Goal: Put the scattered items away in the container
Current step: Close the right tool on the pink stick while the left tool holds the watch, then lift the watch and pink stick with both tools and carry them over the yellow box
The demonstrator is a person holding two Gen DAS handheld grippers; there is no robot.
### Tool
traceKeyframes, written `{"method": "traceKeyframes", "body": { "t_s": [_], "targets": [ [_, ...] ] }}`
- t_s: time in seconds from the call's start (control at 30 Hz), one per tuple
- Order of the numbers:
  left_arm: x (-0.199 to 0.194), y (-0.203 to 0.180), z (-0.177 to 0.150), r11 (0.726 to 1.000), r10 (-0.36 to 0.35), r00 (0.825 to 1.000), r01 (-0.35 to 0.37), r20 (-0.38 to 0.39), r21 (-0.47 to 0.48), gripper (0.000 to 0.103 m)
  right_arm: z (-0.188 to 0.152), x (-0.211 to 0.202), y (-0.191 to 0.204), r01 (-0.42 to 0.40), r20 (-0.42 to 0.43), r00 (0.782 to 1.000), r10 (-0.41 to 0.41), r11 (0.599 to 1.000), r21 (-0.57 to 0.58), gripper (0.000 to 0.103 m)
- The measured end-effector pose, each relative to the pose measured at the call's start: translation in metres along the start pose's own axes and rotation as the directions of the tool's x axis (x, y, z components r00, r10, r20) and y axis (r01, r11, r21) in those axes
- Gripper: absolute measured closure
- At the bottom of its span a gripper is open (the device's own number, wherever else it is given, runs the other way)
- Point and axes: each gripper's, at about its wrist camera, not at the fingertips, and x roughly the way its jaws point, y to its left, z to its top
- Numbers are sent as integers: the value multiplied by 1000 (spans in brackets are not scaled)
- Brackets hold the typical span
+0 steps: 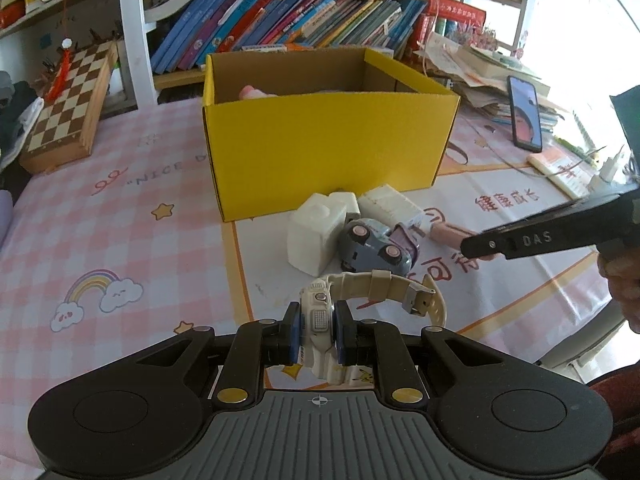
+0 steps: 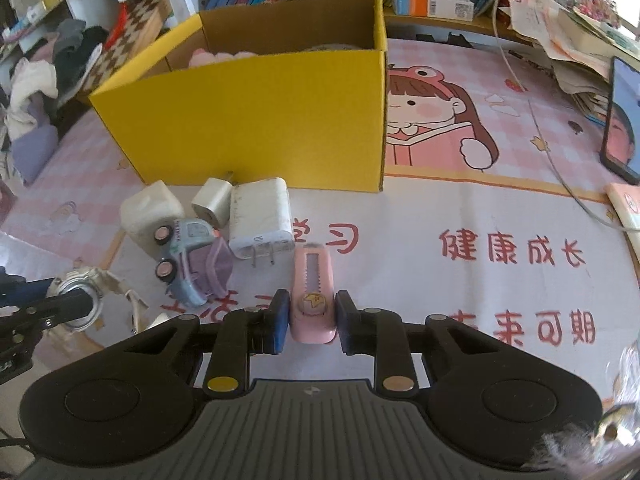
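Note:
My left gripper is shut on a white wristwatch with a cream strap, just above the mat. My right gripper is open, its pads on either side of a pink utility knife lying on the mat, with small gaps. The yellow cardboard box stands open behind, with a pink item inside. In front of it lie a blue toy car, a large white charger, a small white charger and a white block. The box also shows in the right wrist view.
A chessboard box leans at the left. A phone, a cable and paper piles lie at the right. Bookshelves stand behind. A pink notebook lies at the right edge.

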Motion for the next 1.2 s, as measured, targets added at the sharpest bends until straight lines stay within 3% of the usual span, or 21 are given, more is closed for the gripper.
{"method": "traceKeyframes", "body": {
  "t_s": [0.3,0.53,0.73,1.03,1.1,1.2],
  "targets": [
    [-12,9,-3,1000,-15,1000,15,27,-20,88,-6,-24,9,9,40,999,-10,1000,6,80],
    [-19,10,-9,1000,-28,999,28,39,-14,88,-23,-12,12,58,-48,997,-58,998,-12,80],
    [-18,12,-11,999,-26,999,26,31,-20,88,-25,-5,14,66,-71,995,-67,998,-18,79],
    [-20,16,-12,999,-12,1000,13,28,-31,88,-21,10,25,76,-87,993,-83,993,-88,67],
    [-20,17,-12,999,-14,1000,15,27,-35,88,-22,11,28,76,-85,993,-86,990,-119,80],
    [-20,18,-12,999,-25,999,26,29,-36,88,-22,10,30,62,-88,993,-76,988,-143,80]
  ]
}}
